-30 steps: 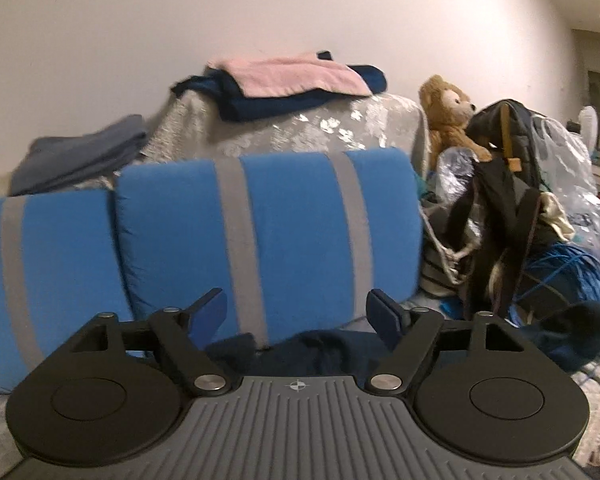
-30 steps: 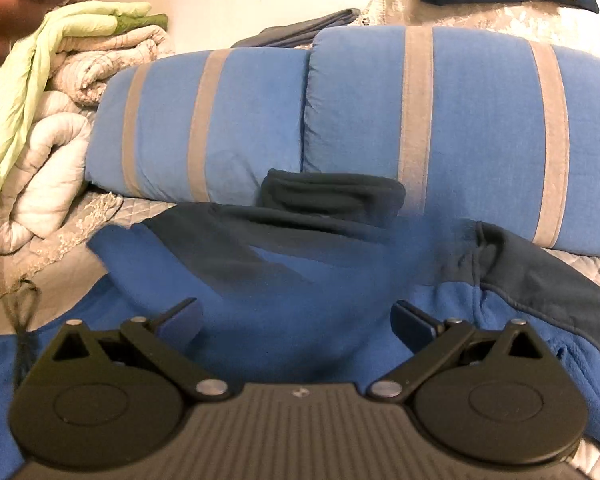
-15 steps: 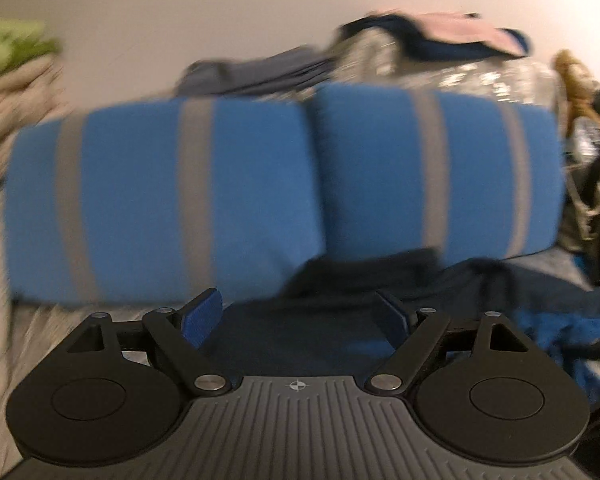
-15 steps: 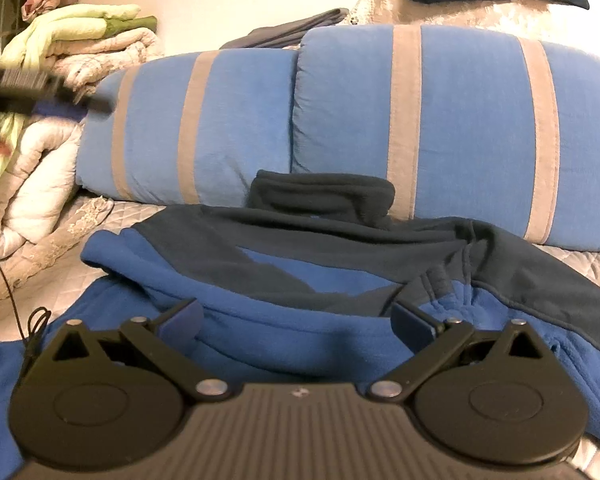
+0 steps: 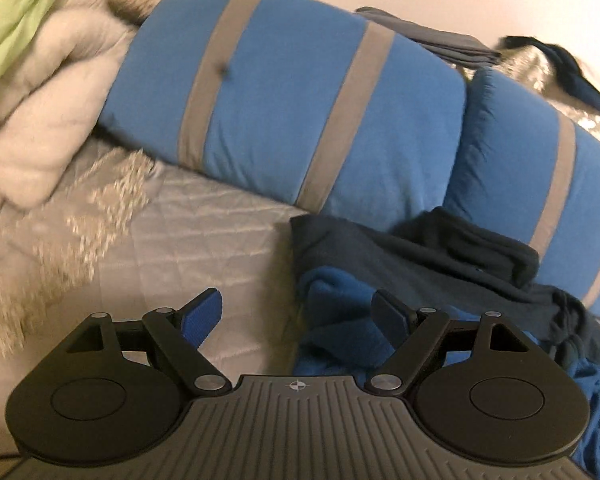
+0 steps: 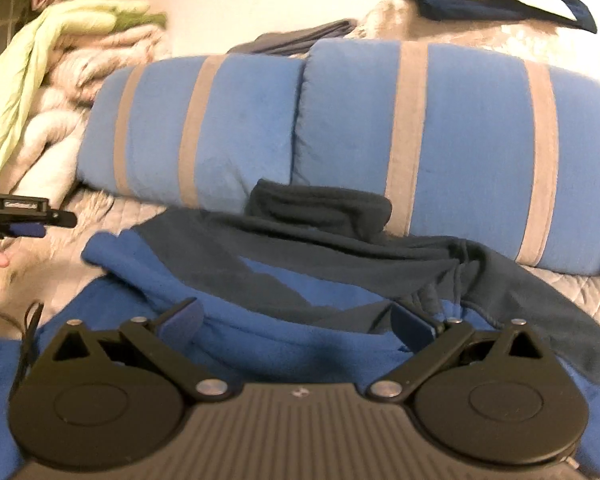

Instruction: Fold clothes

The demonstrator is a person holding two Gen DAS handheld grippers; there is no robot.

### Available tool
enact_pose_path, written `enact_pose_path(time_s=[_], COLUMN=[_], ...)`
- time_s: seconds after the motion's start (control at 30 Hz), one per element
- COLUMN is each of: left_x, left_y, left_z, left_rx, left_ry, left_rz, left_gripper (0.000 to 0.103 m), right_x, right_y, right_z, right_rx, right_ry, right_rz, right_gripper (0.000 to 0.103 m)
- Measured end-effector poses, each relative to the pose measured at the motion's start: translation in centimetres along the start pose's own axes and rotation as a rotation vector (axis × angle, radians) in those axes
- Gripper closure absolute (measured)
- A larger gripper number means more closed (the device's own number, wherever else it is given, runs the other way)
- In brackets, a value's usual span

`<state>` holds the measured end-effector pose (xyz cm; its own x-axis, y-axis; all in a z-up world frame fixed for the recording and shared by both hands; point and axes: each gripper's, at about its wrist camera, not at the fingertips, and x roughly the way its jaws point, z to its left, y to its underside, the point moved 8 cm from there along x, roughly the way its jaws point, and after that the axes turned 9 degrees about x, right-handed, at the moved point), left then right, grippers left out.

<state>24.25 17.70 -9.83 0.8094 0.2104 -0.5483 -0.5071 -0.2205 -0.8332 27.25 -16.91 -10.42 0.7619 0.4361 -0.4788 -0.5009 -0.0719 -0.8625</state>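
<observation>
A blue fleece jacket (image 6: 284,320) with a dark navy yoke and collar (image 6: 320,208) lies rumpled on the quilted bed, collar against the blue pillows. My left gripper (image 5: 298,312) is open and empty, low over the jacket's left shoulder edge (image 5: 340,312); its right finger is over the blue fleece, its left finger over the bare quilt. It also shows at the left edge of the right wrist view (image 6: 24,218). My right gripper (image 6: 296,322) is open and empty, hovering over the jacket's chest.
Two blue pillows with grey stripes (image 6: 420,128) (image 5: 300,108) lean behind the jacket. A pile of white and green bedding (image 6: 48,92) sits at the left. Folded clothes (image 6: 492,4) lie on a covered ledge behind. The grey quilt (image 5: 172,232) is bare left of the jacket.
My left gripper has swung left and down, from facing the pillows and clutter at the right to the jacket's left shoulder. My right gripper has stayed over the jacket, nearly still.
</observation>
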Motion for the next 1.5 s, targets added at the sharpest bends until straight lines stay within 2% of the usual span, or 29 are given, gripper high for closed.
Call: enact_pose_path(time_s=[0.13,0.27,0.43,0.57,0.67,0.83,0.87,0.97,1.0,1.03,1.1,1.23,1.37,1.43,1.5], left_x=[-0.1,0.1,0.6,0.7,1.0,1.2,1.2,1.2,1.2,1.2,1.3,1.3,1.2,1.1,1.0], left_y=[0.4,0.7,1.2,1.4,1.6,1.6,1.7,1.7,1.7,1.6,1.7,1.7,1.7,1.6,1.7], left_z=[0.2,-0.1,0.6,1.4,1.5,1.3,1.2,0.9,0.8,0.7,0.6,0.6,0.7,0.8,0.8], left_rx=[0.012,0.024,-0.012,-0.05,-0.054,-0.039,-0.035,-0.021,-0.017,-0.013,-0.011,-0.012,-0.013,-0.014,-0.016], left_ry=[-0.016,0.01,-0.004,-0.017,-0.023,-0.019,-0.014,-0.003,0.001,0.003,0.005,-0.001,-0.008,-0.011,-0.015], left_rz=[0.005,0.009,0.04,0.047,0.064,0.073,0.073,0.07,0.069,0.069,0.07,0.074,0.07,0.067,0.065], left_gripper=[0.021,0.021,0.021,0.021,0.021,0.021,0.021,0.021,0.021,0.021,0.021,0.021,0.021,0.021,0.021], right_x=[-0.3,0.2,2.1,3.5,4.8,7.0,7.4,8.2,8.4,8.6,8.5,7.5,6.5,6.1,6.0], right_y=[-0.1,0.4,1.8,2.7,3.2,4.9,5.2,5.8,5.9,5.9,5.3,3.5,1.4,1.3,2.1], right_z=[-0.6,-2.3,-4.7,-5.0,-5.2,-5.5,-5.6,-5.7,-5.7,-5.6,-5.4,-4.6,-3.8,-3.6,-3.6], right_rx=[-0.182,-0.406,-0.635,-0.846,-1.006,-1.248,-1.269,-1.3,-1.304,-1.306,-1.306,-1.301,-1.229,-1.196,-1.197], right_ry=[-0.004,0.012,0.044,0.034,0.052,0.027,0.022,0.02,0.021,0.023,0.037,0.031,0.002,-0.011,-0.019], right_rz=[0.083,0.181,0.284,0.326,0.353,0.439,0.452,0.482,0.492,0.501,0.503,0.512,0.529,0.542,0.554], right_gripper=[0.0,0.0,0.001,0.003,0.008,0.026,0.028,0.048,0.059,0.077,0.083,0.084,0.083,0.077,0.062])
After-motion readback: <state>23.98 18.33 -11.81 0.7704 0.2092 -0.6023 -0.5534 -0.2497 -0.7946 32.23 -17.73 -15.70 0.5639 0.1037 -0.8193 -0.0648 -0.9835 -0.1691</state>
